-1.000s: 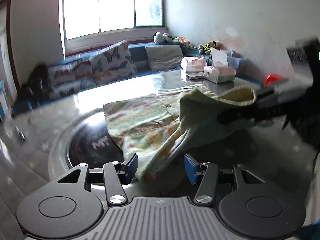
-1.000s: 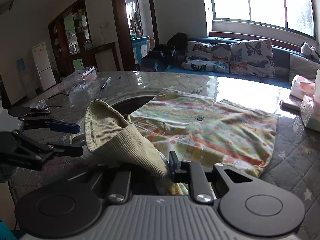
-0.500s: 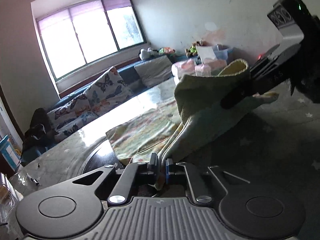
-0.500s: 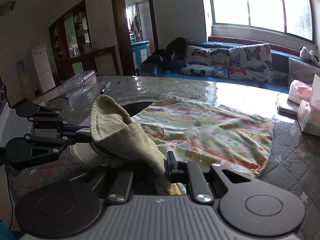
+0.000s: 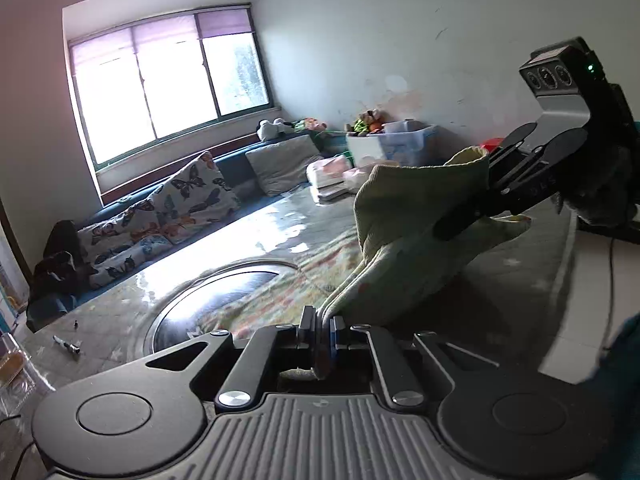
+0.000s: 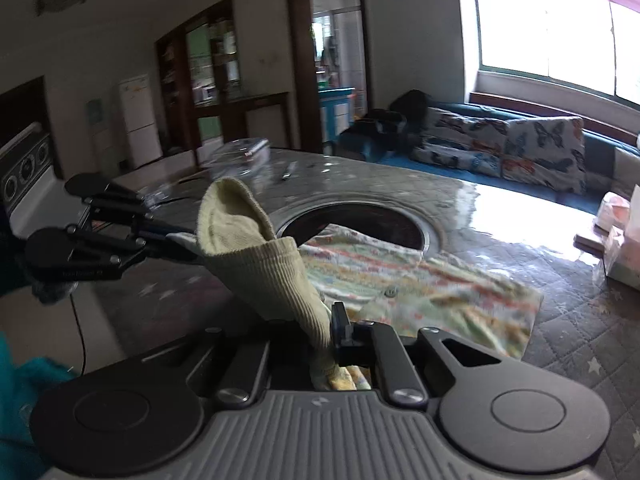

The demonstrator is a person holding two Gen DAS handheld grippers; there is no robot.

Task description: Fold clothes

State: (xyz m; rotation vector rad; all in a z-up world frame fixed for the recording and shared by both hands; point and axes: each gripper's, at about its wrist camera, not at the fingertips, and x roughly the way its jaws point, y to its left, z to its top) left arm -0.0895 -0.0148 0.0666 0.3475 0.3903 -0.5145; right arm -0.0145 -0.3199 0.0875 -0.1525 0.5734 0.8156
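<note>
Both wrist views show a small printed garment (image 6: pixel 420 284) with a ribbed yellow-green hem (image 6: pixel 256 268), partly lifted off a grey quilted counter (image 6: pixel 580 344). The left tongs (image 5: pixel 322 326) are now pinched shut on a lower edge of the cloth at about 6 o'clock in the left view; a second ago they stood wide open just short of that edge. The right tongs (image 6: pixel 326 332) are clamped on the ribbed hem, as they were a second ago, and in the left view they appear at 2 o'clock (image 5: pixel 460 226), raised higher than before. Between the two grips the hem stands up in a loose peak, while the rest of the garment, with one button showing, lies flat on the counter toward 3 o'clock in the right view, beside a round dark inset (image 6: pixel 360 220) in the counter. With both tongs holding the same raised edge, this looks like a fold under way: the lifted part seems ready to be carried over the flat part. Which way it goes the pictures do not settle. A butterfly-print cushion (image 5: pixel 192 196) and a bright window (image 5: pixel 168 80) lie beyond.
</note>
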